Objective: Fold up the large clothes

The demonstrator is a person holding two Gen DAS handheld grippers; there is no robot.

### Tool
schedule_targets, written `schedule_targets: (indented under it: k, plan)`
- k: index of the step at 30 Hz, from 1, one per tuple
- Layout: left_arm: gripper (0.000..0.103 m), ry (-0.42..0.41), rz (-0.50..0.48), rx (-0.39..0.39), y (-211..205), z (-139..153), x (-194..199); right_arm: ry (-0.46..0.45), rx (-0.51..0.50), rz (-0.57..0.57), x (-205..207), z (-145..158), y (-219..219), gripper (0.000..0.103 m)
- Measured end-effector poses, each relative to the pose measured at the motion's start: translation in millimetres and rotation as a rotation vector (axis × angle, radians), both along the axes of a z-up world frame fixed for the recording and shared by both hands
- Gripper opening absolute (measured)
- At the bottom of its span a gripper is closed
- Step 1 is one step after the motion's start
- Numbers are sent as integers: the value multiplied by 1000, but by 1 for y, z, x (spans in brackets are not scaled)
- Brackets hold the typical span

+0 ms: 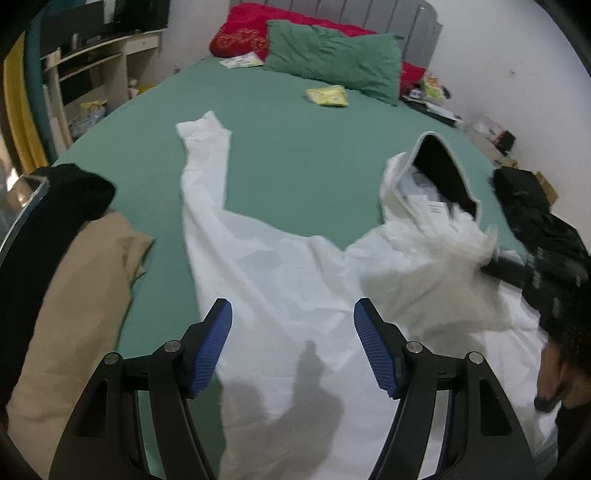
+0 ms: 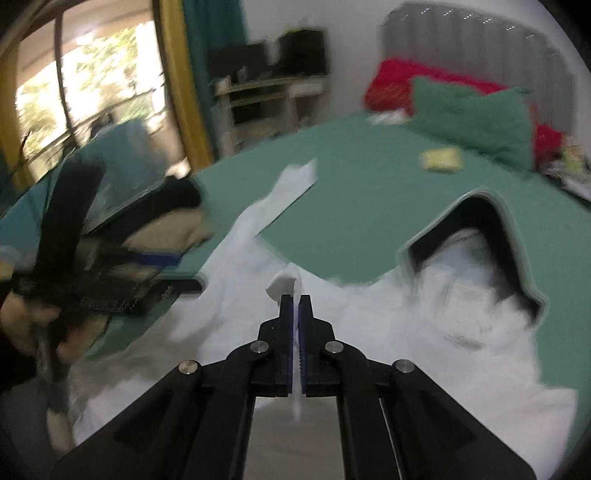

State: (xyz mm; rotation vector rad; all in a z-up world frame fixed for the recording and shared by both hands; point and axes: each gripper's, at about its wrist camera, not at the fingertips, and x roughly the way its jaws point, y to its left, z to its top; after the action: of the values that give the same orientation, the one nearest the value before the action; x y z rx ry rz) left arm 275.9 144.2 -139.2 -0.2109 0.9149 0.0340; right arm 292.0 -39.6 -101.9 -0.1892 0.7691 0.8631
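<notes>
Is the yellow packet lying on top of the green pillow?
No, the yellow packet lies flat on the green sheet, in front of the green pillow.

No text can be read in either view. A white label [image 1: 433, 206] inside the white garment [image 1: 295, 280], right of centre, bears print too blurred to make out.

A green pillow [image 1: 332, 59] leans on a red pillow [image 1: 243, 29] at the far end of the bed [image 1: 288, 155]. A yellow packet [image 1: 328, 96] lies just near it, and a shelf unit [image 1: 99, 66] stands far left.
</notes>
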Motion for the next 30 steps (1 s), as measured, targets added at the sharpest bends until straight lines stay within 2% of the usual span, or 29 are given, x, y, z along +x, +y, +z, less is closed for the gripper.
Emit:
schedule_targets:
  k: [1, 2, 4, 6, 7, 8, 10, 13, 15, 17, 19, 20, 22, 24, 26, 30]
  plan:
    - [72, 3, 4, 13, 0, -1, 0, 31, -19, 32, -4, -9, 8, 3]
    - [72, -5, 1, 62, -2, -3, 0, 59, -33, 59, -8, -17, 13, 4]
    - [72, -18, -7, 137, -10, -4, 0, 119, -56, 93, -14, -30, 17, 20]
    - [72, -18, -36, 138, -18, -8, 2, 140, -60, 89, -21, -35, 10, 79]
    - [72, -19, -51, 123, -21, -9, 3, 139, -48, 85, -26, -34, 3, 88]
    - [72, -20, -66, 108, -27, -11, 4, 145, -34, 78, -29, -30, -7, 92]
    - [72, -17, -108, 71, -40, -16, 6, 159, -26, 49, -30, -22, -27, 92]
    - [72, 15, -184, 34, -60, -29, 7, 114, -35, -27, -40, -12, -58, 92]
    - [72, 44, -215, 51, -72, -41, 6, 80, -83, -110, -36, -14, -80, 92]
    - [72, 74, -219, 100, -80, -54, 6, 56, -151, -197, -28, -22, -101, 92]
    - [72, 95, -194, 121, -77, -60, 5, 45, -193, -300, -21, -32, -127, 92]
    - [72, 86, -177, 106, -69, -56, 6, 40, -190, -334, -21, -34, -136, 92]
    - [72, 56, -136, 99, -53, -43, 11, 47, -155, -424, -17, -37, -159, 92]
    - [72, 7, -67, 129, -29, -28, 26, 77, -131, -489, -8, -38, -174, 92]
    - [72, 7, -5, 153, -6, -24, 46, 86, -122, -519, 1, -36, -185, 92]
    - [72, 50, 101, 202, 38, -43, 84, 49, -136, -553, 6, -33, -201, 92]
